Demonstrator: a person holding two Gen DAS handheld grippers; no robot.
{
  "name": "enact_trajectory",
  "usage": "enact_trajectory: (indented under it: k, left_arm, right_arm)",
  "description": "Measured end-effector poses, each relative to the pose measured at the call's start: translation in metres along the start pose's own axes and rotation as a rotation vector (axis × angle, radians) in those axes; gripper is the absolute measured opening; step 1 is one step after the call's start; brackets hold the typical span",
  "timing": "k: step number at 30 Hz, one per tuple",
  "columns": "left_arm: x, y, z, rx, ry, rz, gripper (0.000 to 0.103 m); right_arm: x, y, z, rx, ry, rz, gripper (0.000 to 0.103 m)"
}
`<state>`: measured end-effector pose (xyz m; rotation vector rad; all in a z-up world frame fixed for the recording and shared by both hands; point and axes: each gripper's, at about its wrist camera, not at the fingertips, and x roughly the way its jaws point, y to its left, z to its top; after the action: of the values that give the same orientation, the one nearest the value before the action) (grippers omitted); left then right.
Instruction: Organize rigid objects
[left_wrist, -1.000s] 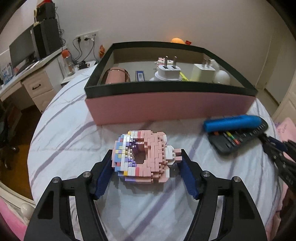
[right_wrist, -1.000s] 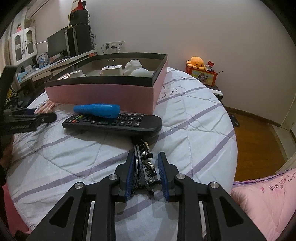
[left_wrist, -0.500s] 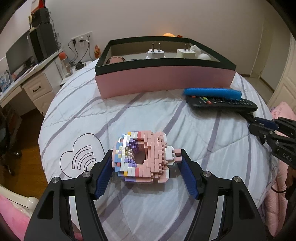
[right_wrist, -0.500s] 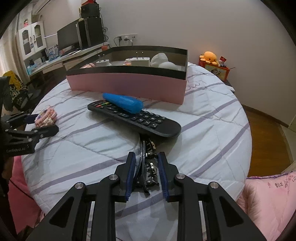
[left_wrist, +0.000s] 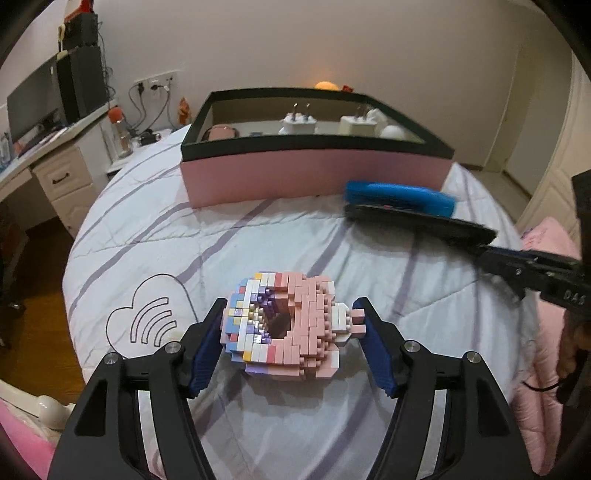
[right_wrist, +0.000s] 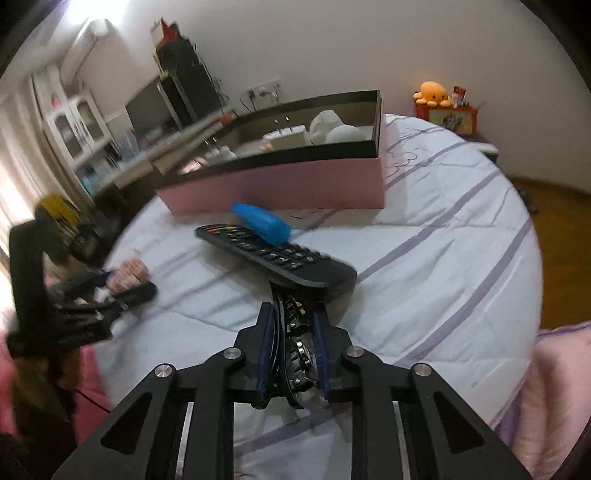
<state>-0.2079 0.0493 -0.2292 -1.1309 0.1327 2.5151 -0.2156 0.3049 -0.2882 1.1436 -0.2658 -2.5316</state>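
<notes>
- Your left gripper clamps the pink brick-built donut just above the striped quilt.
- Your right gripper is closing narrowly on a black metal gadget.
- The black remote lies beyond it, the blue tool on top.
- The pink box stands behind.

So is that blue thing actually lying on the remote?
Touching. The right wrist view shows the blue thing resting across the remote's button face, with no gap between them.
</notes>
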Motion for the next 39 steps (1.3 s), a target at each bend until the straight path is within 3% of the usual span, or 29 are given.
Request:
enact_trajectory:
  k: [4, 9, 13, 15, 18, 23, 28, 31, 39]
  left_arm:
    - [-0.010, -0.002, 0.003, 0.007, -0.018, -0.003, 0.069]
    - [-0.020, -0.003, 0.004, 0.017, -0.035, -0.013, 0.069]
    - [-0.023, -0.005, 0.005, 0.017, -0.041, -0.010, 0.069]
    - [-0.025, -0.007, 0.006, 0.018, -0.050, -0.020, 0.069]
    - [-0.030, -0.007, 0.008, 0.017, -0.062, -0.037, 0.069]
    - [-0.032, -0.008, 0.009, 0.026, -0.065, -0.032, 0.069]
    - [-0.033, -0.010, 0.013, 0.025, -0.074, -0.036, 0.069]
    - [-0.037, -0.013, 0.014, 0.033, -0.085, -0.041, 0.069]
    - [-0.042, -0.008, 0.020, 0.018, -0.111, -0.043, 0.069]
  right_arm:
    - [-0.004, 0.010, 0.002, -0.017, -0.010, 0.010, 0.021]
    - [-0.012, 0.033, 0.004, -0.125, -0.025, -0.119, 0.021]
    - [-0.023, 0.031, 0.007, -0.107, -0.050, -0.065, 0.021]
    - [-0.027, 0.036, 0.008, -0.140, -0.065, -0.120, 0.021]
    - [-0.031, 0.039, 0.012, -0.148, -0.079, -0.122, 0.021]
    - [-0.036, 0.041, 0.016, -0.203, -0.083, -0.236, 0.021]
    - [-0.042, 0.040, 0.038, -0.184, -0.125, -0.170, 0.021]
    - [-0.027, 0.039, 0.053, -0.182, -0.124, -0.180, 0.021]
    - [-0.009, 0.043, 0.038, -0.199, -0.065, -0.174, 0.021]
